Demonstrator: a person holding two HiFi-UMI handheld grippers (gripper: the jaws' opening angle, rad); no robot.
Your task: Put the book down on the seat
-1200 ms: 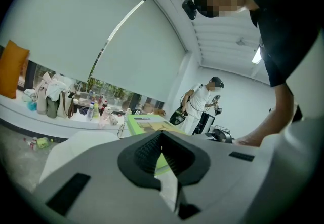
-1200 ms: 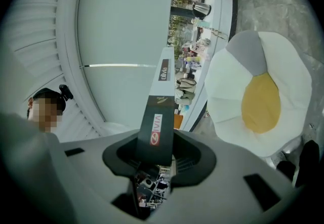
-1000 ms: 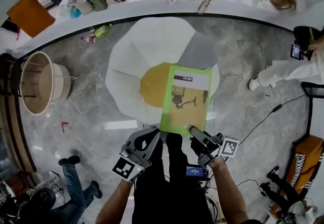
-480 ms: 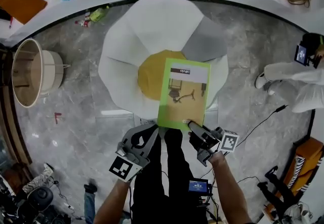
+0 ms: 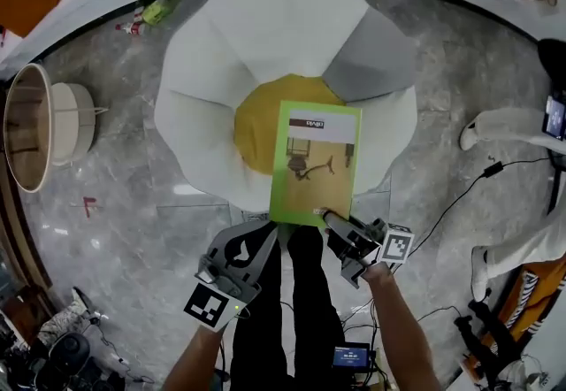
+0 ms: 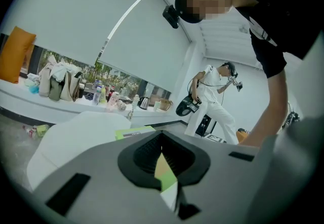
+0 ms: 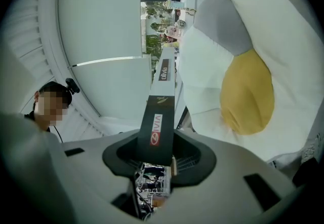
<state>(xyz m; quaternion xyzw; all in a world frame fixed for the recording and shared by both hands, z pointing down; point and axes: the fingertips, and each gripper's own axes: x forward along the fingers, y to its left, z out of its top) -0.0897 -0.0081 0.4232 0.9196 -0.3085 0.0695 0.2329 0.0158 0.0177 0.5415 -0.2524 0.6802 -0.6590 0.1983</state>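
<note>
The left tool and right tool are clamping the near corners of the book, which is hanging flat ahead of them, long axis pointing away, over the yellow centre of the seat

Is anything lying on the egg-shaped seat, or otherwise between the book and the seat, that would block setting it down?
Nothing visible does. The book, clamped at its near edge by the left gripper and the right gripper, hangs over the seat. The seat's white lobes and yellow centre show bare; the patch under the book is hidden.
</note>
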